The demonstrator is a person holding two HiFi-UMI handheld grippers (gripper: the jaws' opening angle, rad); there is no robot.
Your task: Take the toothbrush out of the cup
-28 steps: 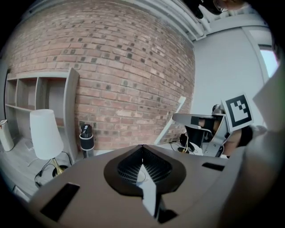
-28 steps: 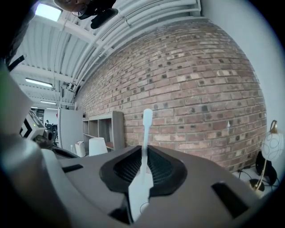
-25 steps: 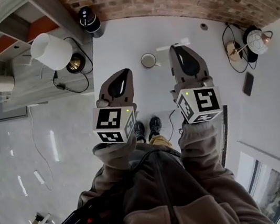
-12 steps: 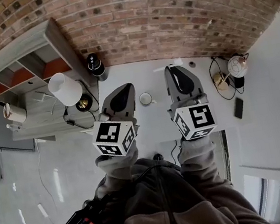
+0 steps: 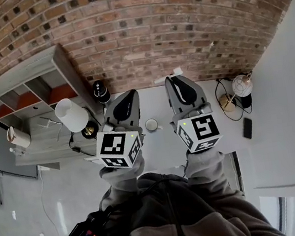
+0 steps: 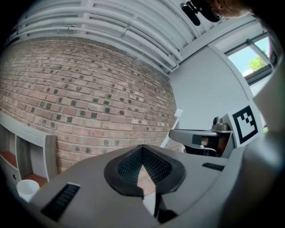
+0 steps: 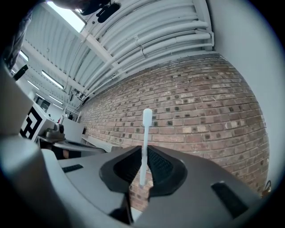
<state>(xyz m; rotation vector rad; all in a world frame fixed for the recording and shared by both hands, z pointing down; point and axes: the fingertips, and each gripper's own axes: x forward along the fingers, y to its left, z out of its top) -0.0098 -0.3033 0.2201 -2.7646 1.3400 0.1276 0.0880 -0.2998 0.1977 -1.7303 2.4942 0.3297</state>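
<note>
My right gripper [image 5: 173, 80] [image 7: 143, 167] is shut on a white toothbrush [image 7: 145, 133], which stands up out of the jaws against the brick wall. In the head view the toothbrush [image 5: 166, 77] pokes out beyond the gripper tip. The white cup [image 5: 152, 124] stands on the white table [image 5: 224, 141], below and between both grippers, apart from them. My left gripper [image 5: 126, 97] [image 6: 142, 168] is shut with nothing in it, held level beside the right one. The left gripper view also shows the toothbrush [image 6: 175, 128] and the right gripper off to its right.
A brick wall [image 5: 138, 26] rises behind the table. A white-shaded lamp [image 5: 72, 115] and a black cylinder [image 5: 100, 91] stand at the left by a grey shelf unit [image 5: 26, 95]. A small round lamp [image 5: 241, 86] and a phone [image 5: 247, 127] lie at the right.
Both grippers have risen and tipped up toward the wall, the right one keeping the toothbrush. The cup has dropped lower in the head view, farther from the right gripper's tip.
</note>
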